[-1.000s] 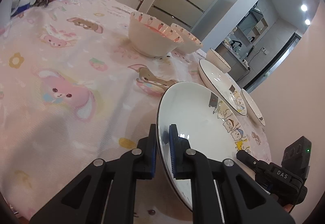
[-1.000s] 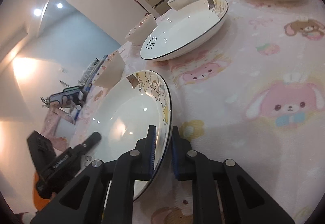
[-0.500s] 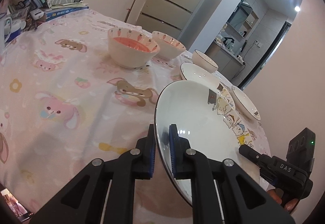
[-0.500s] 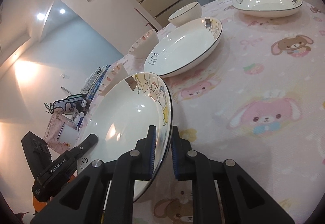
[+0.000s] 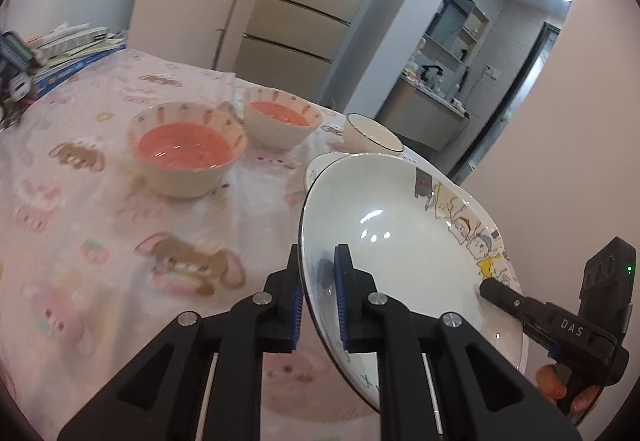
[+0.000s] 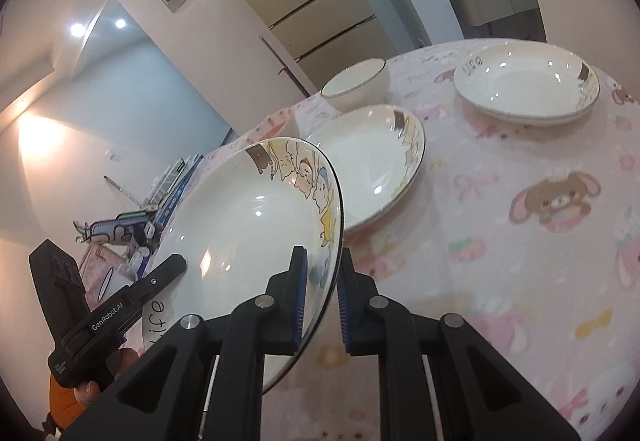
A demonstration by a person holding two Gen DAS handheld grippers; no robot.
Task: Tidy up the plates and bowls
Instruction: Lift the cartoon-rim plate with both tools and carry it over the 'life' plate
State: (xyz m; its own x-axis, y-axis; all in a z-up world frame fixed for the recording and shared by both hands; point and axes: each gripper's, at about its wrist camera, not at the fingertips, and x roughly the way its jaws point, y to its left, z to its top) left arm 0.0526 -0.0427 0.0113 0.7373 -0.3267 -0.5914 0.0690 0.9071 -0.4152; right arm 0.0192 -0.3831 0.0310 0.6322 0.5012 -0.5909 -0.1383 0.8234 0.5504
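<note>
On tablecloth [image 6: 520, 261]: two plates [image 6: 376, 161], three bowls [image 5: 186, 149]; third plate [image 5: 400, 241] gripped.

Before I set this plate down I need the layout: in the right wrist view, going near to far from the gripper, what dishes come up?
right gripper → held cartoon plate → second cartoon plate on the tablecloth → white bowl. The third plate sits far right, about level with the bowl.
</note>
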